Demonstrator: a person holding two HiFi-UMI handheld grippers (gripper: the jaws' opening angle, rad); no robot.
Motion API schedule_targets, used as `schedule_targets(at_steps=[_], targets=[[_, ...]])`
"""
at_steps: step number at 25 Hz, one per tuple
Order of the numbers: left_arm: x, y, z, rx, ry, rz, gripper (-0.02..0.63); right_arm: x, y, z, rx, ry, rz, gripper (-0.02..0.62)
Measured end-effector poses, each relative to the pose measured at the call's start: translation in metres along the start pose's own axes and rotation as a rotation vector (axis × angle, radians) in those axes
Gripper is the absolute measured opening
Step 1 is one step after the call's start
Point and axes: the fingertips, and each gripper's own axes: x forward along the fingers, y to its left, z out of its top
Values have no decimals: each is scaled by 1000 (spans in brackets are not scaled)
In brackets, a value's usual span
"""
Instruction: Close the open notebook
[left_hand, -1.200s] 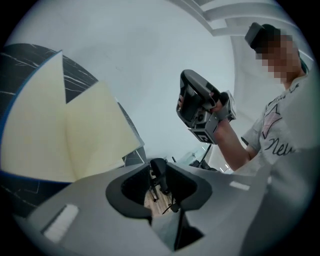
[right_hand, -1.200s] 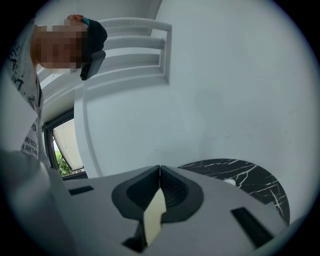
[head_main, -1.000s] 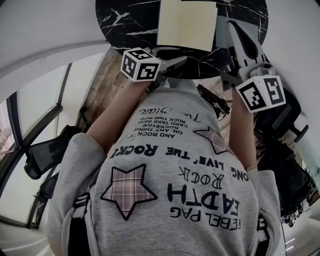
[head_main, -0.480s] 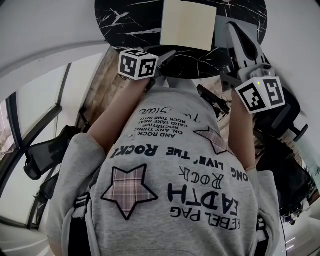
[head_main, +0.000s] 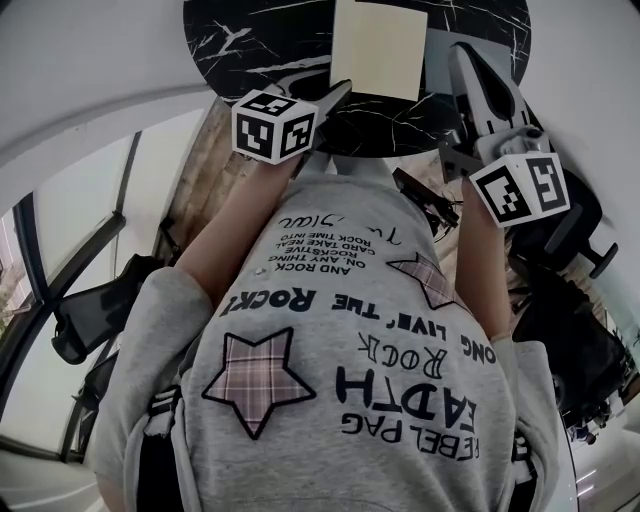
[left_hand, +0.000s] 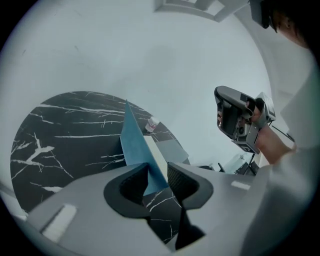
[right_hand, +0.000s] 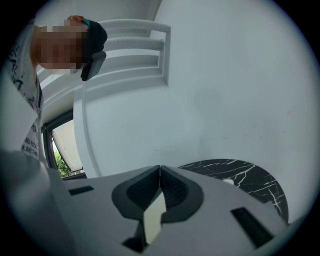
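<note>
Left gripper (left_hand: 157, 172) crept toward 12 o'clock, jaws just opening around the raised blue notebook cover (left_hand: 132, 140); right gripper (right_hand: 159, 172) closed, empty. Mid-close, so next: flop it flat.

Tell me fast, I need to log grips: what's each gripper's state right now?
Left gripper: open, jaws have just been opening; blue notebook cover stands between them, not pinched.
Right gripper: closed, jaws together, nothing seen held.

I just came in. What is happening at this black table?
A person works a gripper in each hand over a black marble table. The left gripper has the blue cover of the notebook raised on edge between its fingers, which have just been opening. The notebook is not yet closed. The right gripper is shut and empty.
</note>
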Motion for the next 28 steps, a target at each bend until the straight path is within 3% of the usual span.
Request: schedule_targets(at_steps=[4, 16, 26, 28], targets=[[0, -9, 12, 24, -19, -14, 118, -3, -4, 0, 3, -3, -13, 12], [39, -40, 10, -18, 17, -193, 87, -13, -16, 1, 13, -13, -59, 13], [73, -56, 1, 38, 80, -260, 89, -18, -25, 0, 16, -11, -89, 14], [78, -58, 0, 77, 93, -253, 120, -20, -27, 1, 16, -13, -96, 12]])
